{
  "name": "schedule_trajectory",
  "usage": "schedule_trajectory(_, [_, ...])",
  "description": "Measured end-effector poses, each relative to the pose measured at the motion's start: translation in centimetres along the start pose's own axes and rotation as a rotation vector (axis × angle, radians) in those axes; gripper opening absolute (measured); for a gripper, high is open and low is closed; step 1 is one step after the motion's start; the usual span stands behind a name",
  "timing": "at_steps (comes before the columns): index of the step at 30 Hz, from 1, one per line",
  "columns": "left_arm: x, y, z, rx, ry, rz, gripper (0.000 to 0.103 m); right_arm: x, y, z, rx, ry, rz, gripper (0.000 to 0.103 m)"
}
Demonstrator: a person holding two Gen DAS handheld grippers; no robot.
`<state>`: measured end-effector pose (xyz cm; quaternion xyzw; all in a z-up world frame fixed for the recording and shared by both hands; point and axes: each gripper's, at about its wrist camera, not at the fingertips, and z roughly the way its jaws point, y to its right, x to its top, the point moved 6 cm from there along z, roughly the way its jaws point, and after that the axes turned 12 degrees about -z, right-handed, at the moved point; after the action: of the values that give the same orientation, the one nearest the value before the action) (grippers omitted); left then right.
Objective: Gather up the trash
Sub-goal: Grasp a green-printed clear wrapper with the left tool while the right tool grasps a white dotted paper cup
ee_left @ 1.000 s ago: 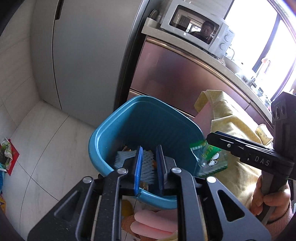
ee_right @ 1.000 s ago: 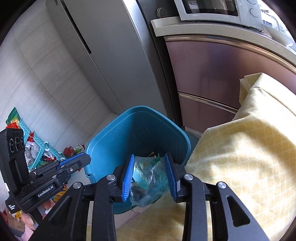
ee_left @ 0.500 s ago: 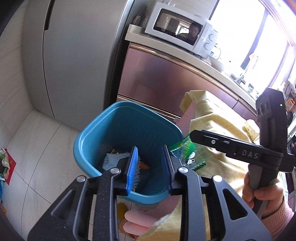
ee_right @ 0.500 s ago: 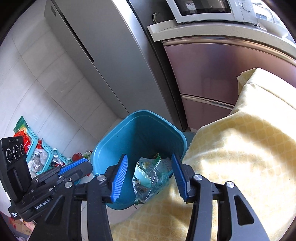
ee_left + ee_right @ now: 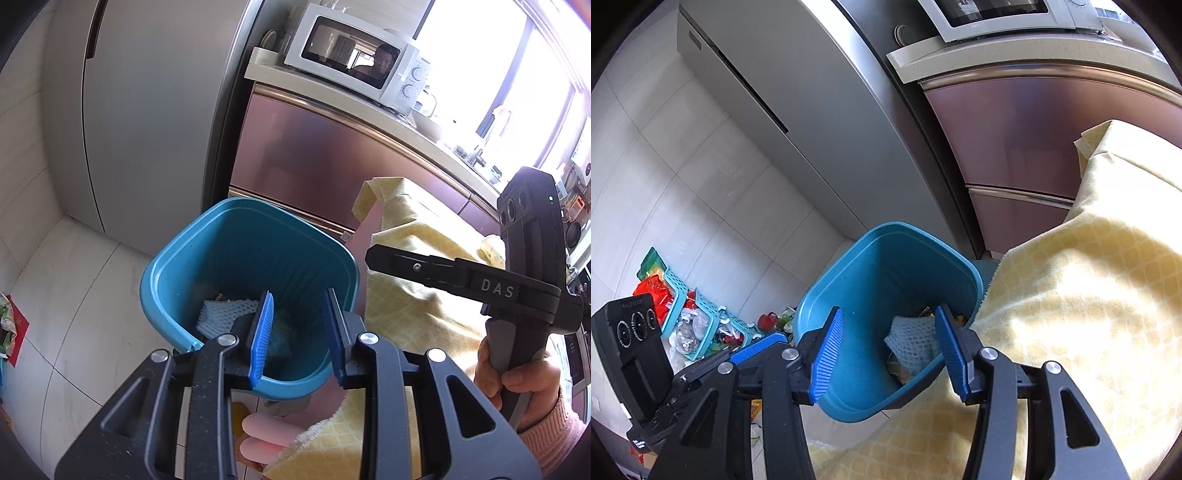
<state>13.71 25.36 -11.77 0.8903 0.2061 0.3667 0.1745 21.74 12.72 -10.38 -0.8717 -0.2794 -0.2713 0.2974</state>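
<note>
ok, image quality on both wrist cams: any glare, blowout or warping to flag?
Left wrist view: the window is blown out to white, the microwave door mirrors the room, and the fridge edges bow. Right wrist view: sun patches wash out the yellow cloth, the corners go black, and the bin stays sharp.

Blue bin (image 5: 871, 280) upright on floor, pale foam net (image 5: 912, 339) and scraps inside

Bin (image 5: 168, 273) on floor before cabinet (image 5: 314, 162), foam net (image 5: 916, 341) inside, cloth-covered table (image 5: 1082, 295) right of bin
</note>
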Motion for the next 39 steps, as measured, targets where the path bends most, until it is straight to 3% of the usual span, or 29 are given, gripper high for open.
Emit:
schedule_trajectory(6, [-0.7,1.7,-0.8,-0.058,0.004,0.04,0.034,-0.5,-0.7,-4.1,-0.033,0.07,-0.087,0.049])
schedule_trajectory(11, [-1.8,5.4,-1.7,-0.138,0.008,0.116,0.04,-2.3,0.2,-9.7,-0.105,0.146,-0.116,0.049])
schedule_trajectory(20, [-5.9,14.2,-0.9,-0.26,-0.067,0.287,0.043,-7.6,5.8,-21.0,-0.298,0.28,-0.022,0.049])
schedule_trajectory(26, [-8.6,20.1,1.4,-0.307,-0.138,0.366,0.044,-10.1,10.7,-26.5,-0.436,0.301,0.057,0.049])
schedule_trajectory(30, [-10.4,24.0,3.0,-0.336,-0.181,0.426,0.046,-11.5,13.6,-29.2,-0.492,0.323,0.112,0.049])
schedule_trajectory(39, [-12.9,32.4,7.4,-0.379,-0.278,0.504,0.046,-11.7,18.2,-31.4,-0.496,0.333,0.169,0.049])
